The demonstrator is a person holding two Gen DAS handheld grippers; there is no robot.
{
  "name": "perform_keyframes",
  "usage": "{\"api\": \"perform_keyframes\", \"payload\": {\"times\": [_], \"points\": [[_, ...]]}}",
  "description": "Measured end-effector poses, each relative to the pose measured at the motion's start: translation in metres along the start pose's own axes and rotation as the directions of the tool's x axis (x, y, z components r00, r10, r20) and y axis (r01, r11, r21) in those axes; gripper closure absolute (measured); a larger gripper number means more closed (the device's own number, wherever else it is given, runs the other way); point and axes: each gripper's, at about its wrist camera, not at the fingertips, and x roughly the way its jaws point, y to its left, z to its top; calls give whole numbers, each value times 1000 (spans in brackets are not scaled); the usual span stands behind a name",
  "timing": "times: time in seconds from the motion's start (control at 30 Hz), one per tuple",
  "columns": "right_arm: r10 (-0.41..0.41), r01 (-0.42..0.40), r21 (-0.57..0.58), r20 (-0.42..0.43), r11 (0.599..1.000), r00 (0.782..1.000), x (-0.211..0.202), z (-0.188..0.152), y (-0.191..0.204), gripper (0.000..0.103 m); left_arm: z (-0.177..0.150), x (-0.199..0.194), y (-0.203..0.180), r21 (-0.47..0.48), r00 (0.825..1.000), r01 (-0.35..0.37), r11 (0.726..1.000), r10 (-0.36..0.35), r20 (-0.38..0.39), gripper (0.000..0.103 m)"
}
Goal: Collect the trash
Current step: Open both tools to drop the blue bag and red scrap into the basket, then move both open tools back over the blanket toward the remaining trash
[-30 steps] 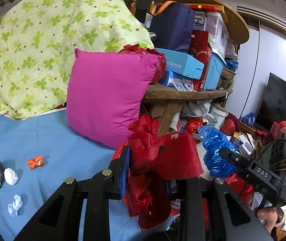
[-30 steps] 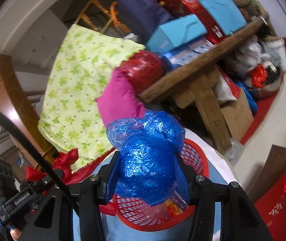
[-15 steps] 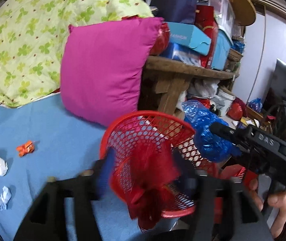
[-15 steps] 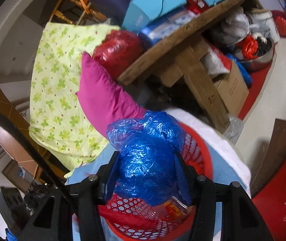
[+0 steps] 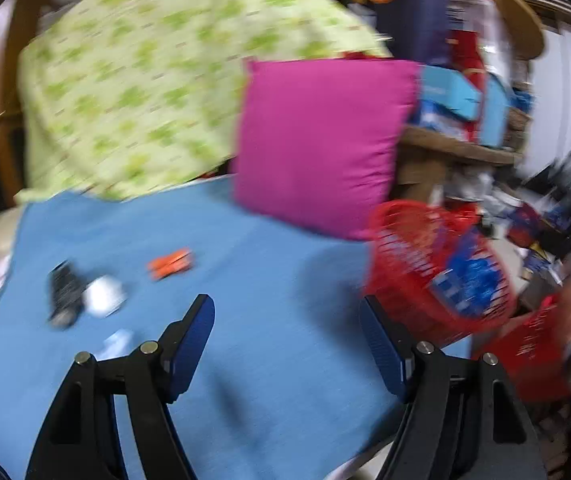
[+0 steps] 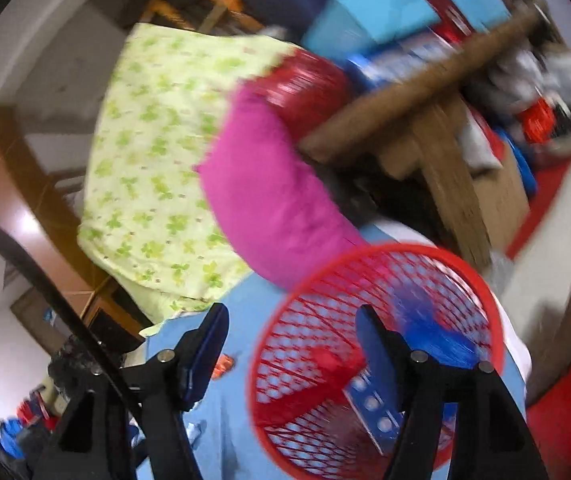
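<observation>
Both views are smearing with motion, so small items are hard to make out. In the left wrist view, a dark lumpy scrap is lying at the far left on the blue woven cloth surface, touching a white crumpled paper wad; nearer the camera a pale crumpled piece is showing, partly hidden by the left finger. To the right of these, an orange crumpled wrapper is sitting apart on the cloth. The left gripper is standing released; its jaws have just been opening and nothing is lying between the blue pads. Behind, a green floral quilt is draping over a wooden frame, and a square magenta fabric pillow is leaning beside it. At the right, the red plastic mesh basket is standing on the cloth edge, with crinkled blue plastic trash inside. A hand at the far right edge is too blurred to detail.

In the right wrist view, the right gripper is likewise released, its jaws having just been opening, with nothing pressed between them. Its right finger is crossing in front of the basket, hiding part of the interior. The blue trash is resting inside the basket, and red material is blurring beside it. A cluttered wooden table is standing behind.
</observation>
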Motion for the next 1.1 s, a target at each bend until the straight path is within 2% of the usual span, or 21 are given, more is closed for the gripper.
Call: {"api": "perform_keyframes", "payload": {"times": [0.1, 0.2, 0.27, 0.37, 0.47, 0.57, 0.73, 0.9, 1.0, 1.1], "points": [[87, -83, -94, 34, 992, 996, -6, -4, 44, 34, -20, -10, 50, -78, 996, -81, 994, 79, -30, 28], [159, -153, -180, 23, 972, 987, -1, -15, 87, 34, -38, -24, 105, -169, 983, -185, 968, 179, -50, 28], [202, -200, -234, -16, 951, 979, 9, -28, 118, 34, -49, -36, 142, -227, 965, -263, 938, 256, -61, 28], [244, -266, -264, -113, 927, 963, 34, -52, 152, 34, -60, -48, 178, -274, 941, -336, 901, 330, -70, 28], [236, -292, -275, -220, 916, 947, 65, -81, 174, 34, -71, -57, 206, -297, 918, -393, 870, 390, -73, 28], [206, -306, -300, -322, 903, 924, 96, -114, 190, 34, -75, -55, 223, -310, 907, -418, 854, 412, -89, 28], [150, -308, -305, -449, 901, 881, 141, -158, 193, 34, -76, -41, 236, -291, 899, -436, 852, 426, -101, 28], [100, -306, -326, -522, 894, 847, 174, -186, 193, 34, -87, -25, 251, -302, 894, -448, 841, 429, -132, 28], [85, -311, -330, -551, 891, 830, 193, -197, 194, 34, -95, -11, 262, -329, 890, -456, 827, 419, -180, 28], [73, -315, -334, -574, 888, 816, 211, -207, 196, 34, -95, -3, 269, -340, 886, -464, 818, 422, -194, 28]]}}
